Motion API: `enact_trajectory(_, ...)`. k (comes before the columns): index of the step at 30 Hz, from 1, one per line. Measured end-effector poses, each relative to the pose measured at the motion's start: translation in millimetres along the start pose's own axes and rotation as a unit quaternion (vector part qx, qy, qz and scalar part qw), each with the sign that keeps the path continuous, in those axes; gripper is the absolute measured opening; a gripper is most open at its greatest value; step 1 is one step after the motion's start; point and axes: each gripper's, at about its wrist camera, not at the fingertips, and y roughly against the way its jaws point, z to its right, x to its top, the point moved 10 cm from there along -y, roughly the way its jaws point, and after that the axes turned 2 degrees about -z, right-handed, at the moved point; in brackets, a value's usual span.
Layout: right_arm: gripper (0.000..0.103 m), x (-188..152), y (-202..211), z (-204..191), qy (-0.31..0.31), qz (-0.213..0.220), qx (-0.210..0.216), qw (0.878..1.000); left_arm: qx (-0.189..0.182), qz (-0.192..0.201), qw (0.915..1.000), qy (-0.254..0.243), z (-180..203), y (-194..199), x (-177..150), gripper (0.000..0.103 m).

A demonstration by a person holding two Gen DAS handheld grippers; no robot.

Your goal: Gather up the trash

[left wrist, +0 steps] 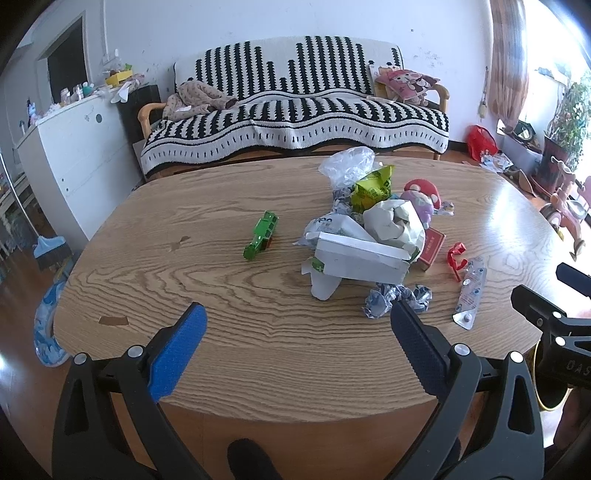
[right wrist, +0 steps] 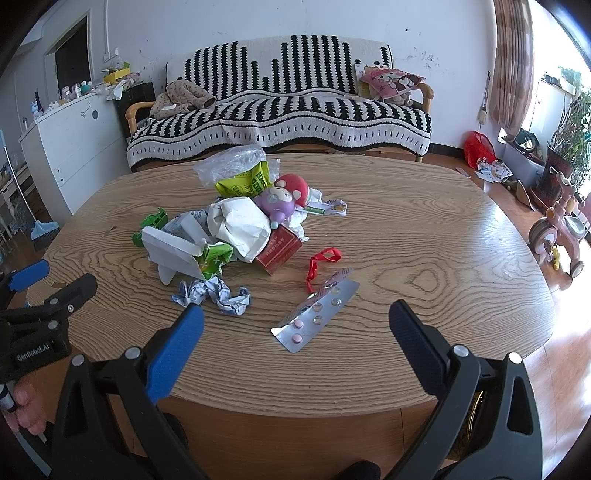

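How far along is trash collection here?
Nothing looks collected. Both tongs, left and right, hang open and empty at the table's near edge. Left: the whole trash pile, crumpled paper, blister pack and red ribbon.

A sofa (left wrist: pixel 295 107) under a black and white blanket is standing against the white wall (left wrist: pixel 258 22). A white cabinet (left wrist: pixel 70 147) is sitting on the left. Bright sun is shining through the curtain (right wrist: pixel 511 62) onto the wood floor (right wrist: pixel 569 354).
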Motion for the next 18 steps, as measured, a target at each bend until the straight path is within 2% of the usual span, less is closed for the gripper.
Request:
enact_trajectory(6, 0.097, -2, -3, 1, -0.007, -0.006, 0.017, 1.0, -0.024, -0.018, 0.9994, 0.015, -12, -5, 5, 0.097)
enact_trajectory(10, 0.097, -2, -8, 27, -0.06, -0.019, 0.041, 0.997, -0.053, -0.039, 0.9967, 0.047, -20, -13, 3, 0.097)
enact_trajectory(15, 0.097, -6, -35, 66, -0.121, -0.049, 0.02, 0.991, -0.077, -0.083, 0.9922, 0.051, -7, -32, 0, 0.097)
enact_trajectory(18, 0.096, -10, -57, 69, -0.139, -0.081, 0.027, 0.986, -0.079, -0.095, 0.9902, 0.065, -1, -45, 3, 0.097)
